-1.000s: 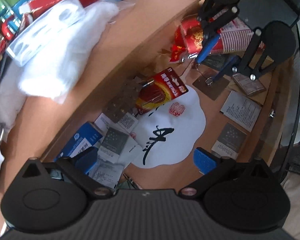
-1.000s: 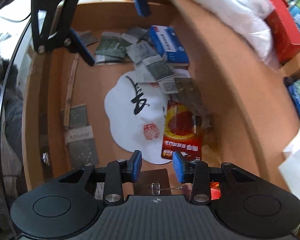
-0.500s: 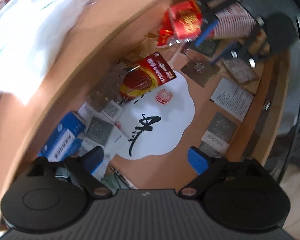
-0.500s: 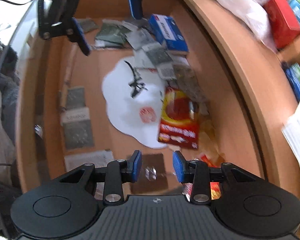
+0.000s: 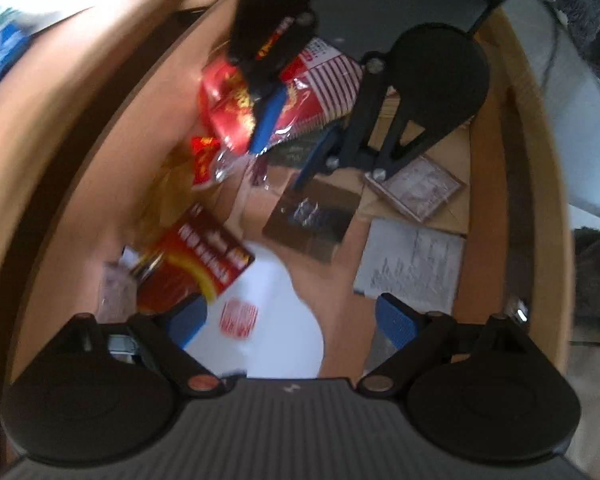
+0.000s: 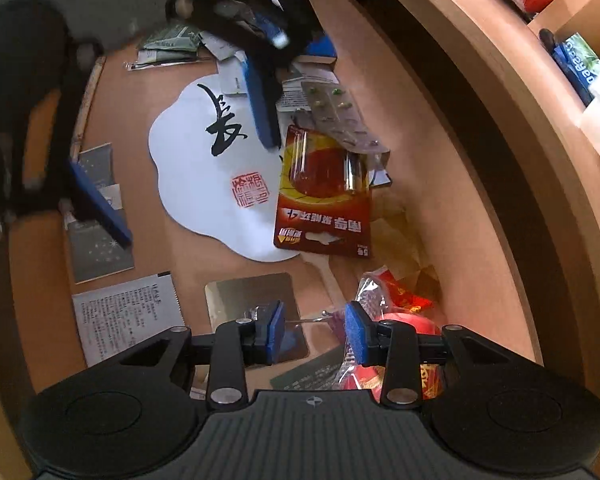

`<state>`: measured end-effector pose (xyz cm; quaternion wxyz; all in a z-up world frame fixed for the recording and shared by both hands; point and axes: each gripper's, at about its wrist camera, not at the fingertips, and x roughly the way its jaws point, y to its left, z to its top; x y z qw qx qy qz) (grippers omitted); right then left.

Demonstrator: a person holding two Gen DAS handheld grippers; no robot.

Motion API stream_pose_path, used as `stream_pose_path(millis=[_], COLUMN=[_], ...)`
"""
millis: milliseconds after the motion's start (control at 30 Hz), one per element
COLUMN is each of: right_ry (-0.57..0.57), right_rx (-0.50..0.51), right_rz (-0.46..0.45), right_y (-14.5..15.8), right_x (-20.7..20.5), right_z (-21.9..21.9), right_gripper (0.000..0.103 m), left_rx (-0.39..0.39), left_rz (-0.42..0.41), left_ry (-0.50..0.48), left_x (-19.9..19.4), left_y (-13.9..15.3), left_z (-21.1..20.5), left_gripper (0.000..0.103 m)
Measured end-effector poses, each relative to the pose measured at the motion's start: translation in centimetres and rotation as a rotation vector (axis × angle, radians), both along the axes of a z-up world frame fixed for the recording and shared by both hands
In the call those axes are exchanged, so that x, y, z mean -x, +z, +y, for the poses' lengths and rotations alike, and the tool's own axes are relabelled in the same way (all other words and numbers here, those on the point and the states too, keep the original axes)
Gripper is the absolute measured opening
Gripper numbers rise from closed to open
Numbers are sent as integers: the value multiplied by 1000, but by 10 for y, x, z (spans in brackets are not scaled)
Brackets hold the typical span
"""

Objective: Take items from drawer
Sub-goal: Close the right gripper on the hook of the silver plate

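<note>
Left view blurred. Left tool [image 5: 288, 320] spread wide over white card [image 6: 204, 176], nothing held. Right tool [image 6: 314, 330] narrow, empty; red packets [image 6: 396, 304] partly hidden behind it.

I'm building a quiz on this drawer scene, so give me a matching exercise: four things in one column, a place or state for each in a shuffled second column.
Things:
1. left gripper
2. right gripper
3. white card
4. pill blister strip

States:
A. lies on the red battery pack
B. bears black brush lettering
C. jaws wide apart, empty
D. jaws narrowly apart, over the silver plate

Pairs: 1-C, 2-D, 3-B, 4-A
</note>
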<state>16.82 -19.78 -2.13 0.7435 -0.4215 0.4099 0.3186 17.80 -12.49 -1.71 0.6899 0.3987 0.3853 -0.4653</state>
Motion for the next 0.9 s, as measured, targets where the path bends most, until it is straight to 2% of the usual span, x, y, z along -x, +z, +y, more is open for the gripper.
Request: stream_pose_path(millis=[133, 233, 400, 633, 733, 900], right_ry=[2, -15, -49, -83, -81, -84], right_rx=[-28, -54, -17, 19, 45, 30], right_rz=[-7, -7, -15, -29, -19, -34], right_y=[-3, -4, -16, -27, -34, -34], right_x=[0, -1, -5, -13, -13, -14], right_z=[2, 2, 2, 1, 0, 0], right_gripper=[29, 26, 24, 24, 23, 21], left_rx=[10, 40, 40, 101, 109, 118], left_rz=[-40, -25, -19, 1, -9, -28], left_ry=[-32, -10, 21, 86, 91, 89], left_x=[3, -1, -7, -19, -20, -20], left_y=[-8, -12, -19, -8, -9, -14], left_z=[-12, -14, -15, -8, -8, -11], left_gripper=[93, 93, 95, 97, 97, 97])
